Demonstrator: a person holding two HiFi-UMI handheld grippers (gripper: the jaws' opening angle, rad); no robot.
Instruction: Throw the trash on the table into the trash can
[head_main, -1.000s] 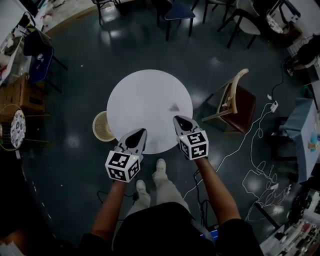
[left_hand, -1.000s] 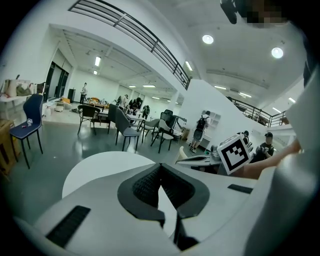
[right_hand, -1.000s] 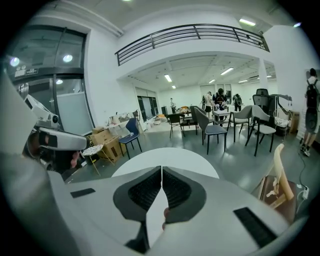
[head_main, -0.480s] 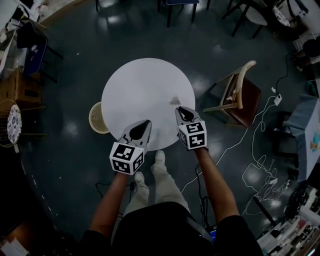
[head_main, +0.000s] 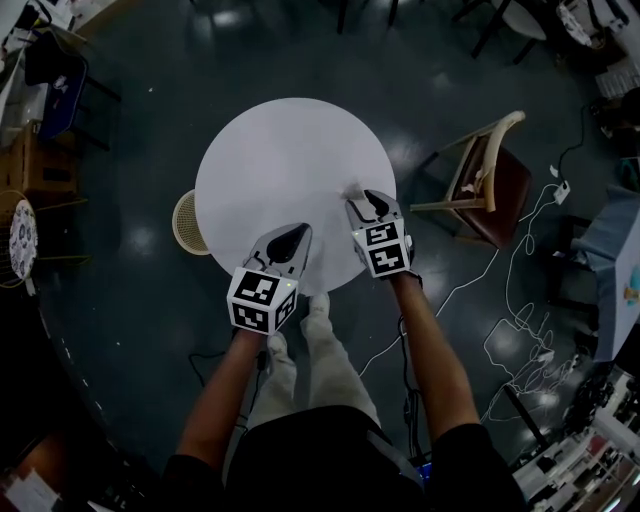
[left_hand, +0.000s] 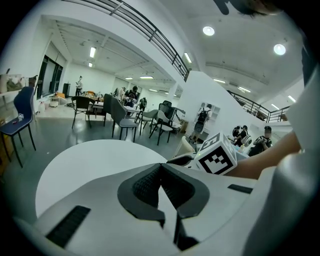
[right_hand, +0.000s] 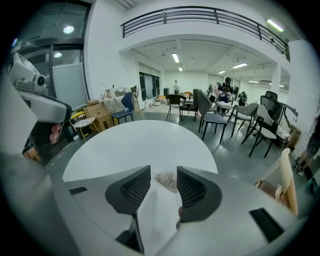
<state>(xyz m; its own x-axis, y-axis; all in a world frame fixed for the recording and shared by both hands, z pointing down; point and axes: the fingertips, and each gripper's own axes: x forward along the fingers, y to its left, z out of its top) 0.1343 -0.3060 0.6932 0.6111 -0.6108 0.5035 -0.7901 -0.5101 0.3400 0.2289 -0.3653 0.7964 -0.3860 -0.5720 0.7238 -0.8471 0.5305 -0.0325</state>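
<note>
A small crumpled piece of trash (head_main: 352, 189) lies on the round white table (head_main: 280, 160) near its right edge. My right gripper (head_main: 366, 201) hovers just behind it with its jaws opening. In the right gripper view the trash (right_hand: 168, 181) sits on the table between and just beyond the fingertips of my right gripper (right_hand: 163, 181), and neither pad touches it. My left gripper (head_main: 296, 236) hangs over the table's near edge, and in its own view the left gripper (left_hand: 160, 168) is shut and empty. A beige basket-like trash can (head_main: 184, 222) stands on the floor at the table's left.
A wooden chair with a dark red seat (head_main: 488, 182) stands right of the table. Cables (head_main: 520, 340) trail on the floor at the right. The person's shoes (head_main: 320, 306) are at the table's near edge. More chairs (right_hand: 215, 120) stand beyond the table.
The right gripper moved forward up to the trash and its jaws went from shut to open. The left gripper shifted slightly toward the table. The head camera drifted, so the table sits higher.
</note>
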